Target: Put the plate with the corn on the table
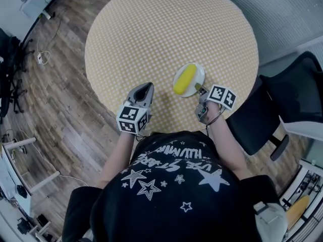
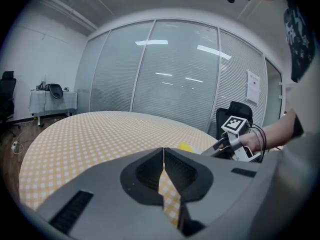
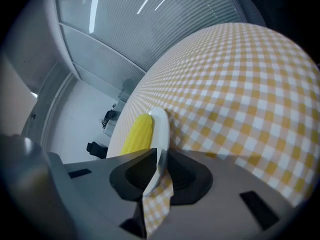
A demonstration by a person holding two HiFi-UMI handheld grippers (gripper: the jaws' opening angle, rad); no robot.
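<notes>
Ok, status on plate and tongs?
Right tongs shut on plate rim. Left tongs shut, empty. Corn aboard, at near edge of table, touchdown unclear. Nothing in the way.

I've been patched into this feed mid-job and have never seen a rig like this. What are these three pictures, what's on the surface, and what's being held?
There is no robot arm. A person holds a two-jaw gripper in each hand. The head view looks down from a camera on the person's head. The other two pictures come from cameras riding on each gripper, looking along its jaws. The surface is a round table under a yellow checked cloth. The right gripper is clamped on the near rim of a white plate that carries an ear of corn. The left gripper is shut and empty, over the table's near edge. I cannot tell whether the plate rests on the cloth.
</notes>
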